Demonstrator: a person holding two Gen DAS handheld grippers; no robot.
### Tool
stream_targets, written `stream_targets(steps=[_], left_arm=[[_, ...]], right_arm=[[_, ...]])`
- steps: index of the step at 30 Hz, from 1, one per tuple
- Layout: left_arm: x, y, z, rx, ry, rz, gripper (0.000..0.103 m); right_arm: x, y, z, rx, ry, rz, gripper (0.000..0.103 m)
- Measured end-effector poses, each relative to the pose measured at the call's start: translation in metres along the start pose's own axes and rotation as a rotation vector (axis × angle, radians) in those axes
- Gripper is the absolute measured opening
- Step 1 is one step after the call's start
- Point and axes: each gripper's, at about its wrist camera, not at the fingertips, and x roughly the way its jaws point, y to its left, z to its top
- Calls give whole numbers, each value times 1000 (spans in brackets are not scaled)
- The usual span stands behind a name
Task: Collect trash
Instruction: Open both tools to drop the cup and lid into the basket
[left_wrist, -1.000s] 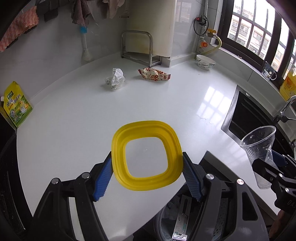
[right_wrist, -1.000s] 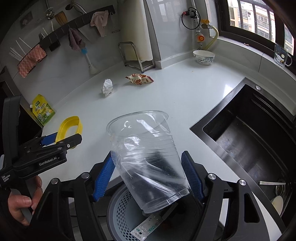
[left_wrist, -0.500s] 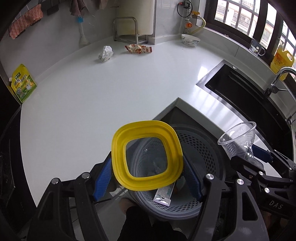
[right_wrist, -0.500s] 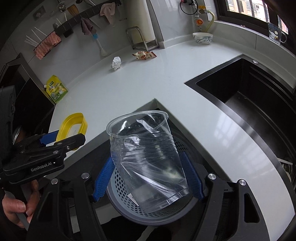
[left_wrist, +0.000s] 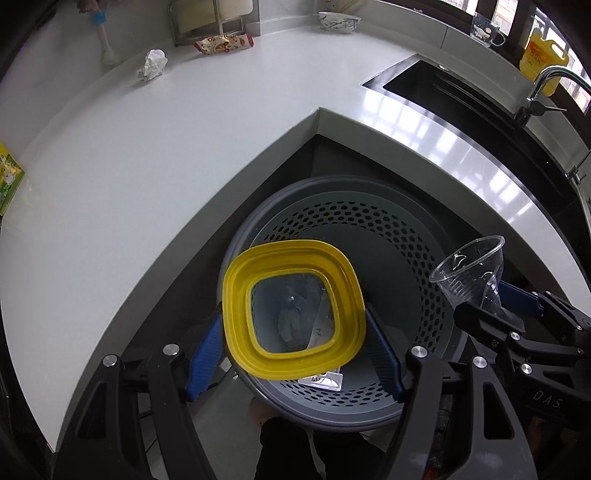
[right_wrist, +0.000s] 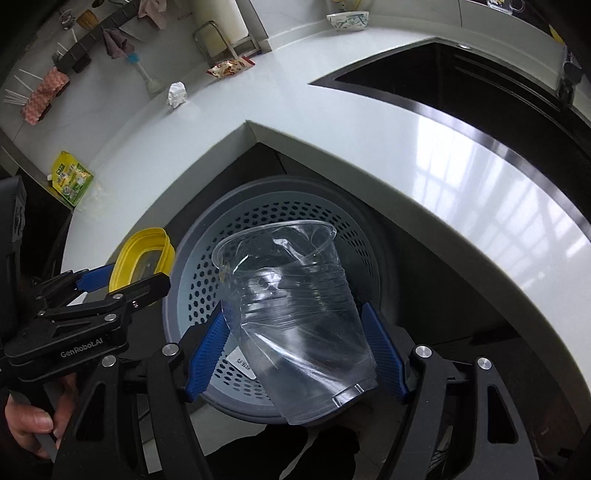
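I count 1 yellow lid (left_wrist: 291, 310), 1 clear cup (right_wrist: 295, 314), 1 grey bin (left_wrist: 406, 236); on the tabletop (left_wrist: 184, 147) at 11 o'clock, 1 crumpled paper (left_wrist: 152, 64), 1 snack wrapper (left_wrist: 223, 43); at 12 o'clock, 1 bowl (left_wrist: 339, 21).

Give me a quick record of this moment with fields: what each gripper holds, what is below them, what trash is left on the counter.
left gripper: shut on the yellow lid
right gripper: shut on the clear plastic cup, which is crumpled
below both: grey perforated bin, some trash already inside
left on counter: crumpled white paper, snack wrapper
status: neither item dropped yet
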Motion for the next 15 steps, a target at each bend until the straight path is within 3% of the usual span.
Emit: stream_targets(steps=[15], left_arm=[[47,8,-3,30,33,-30,69]], right_arm=[[57,3,2,71,42,-41,70]])
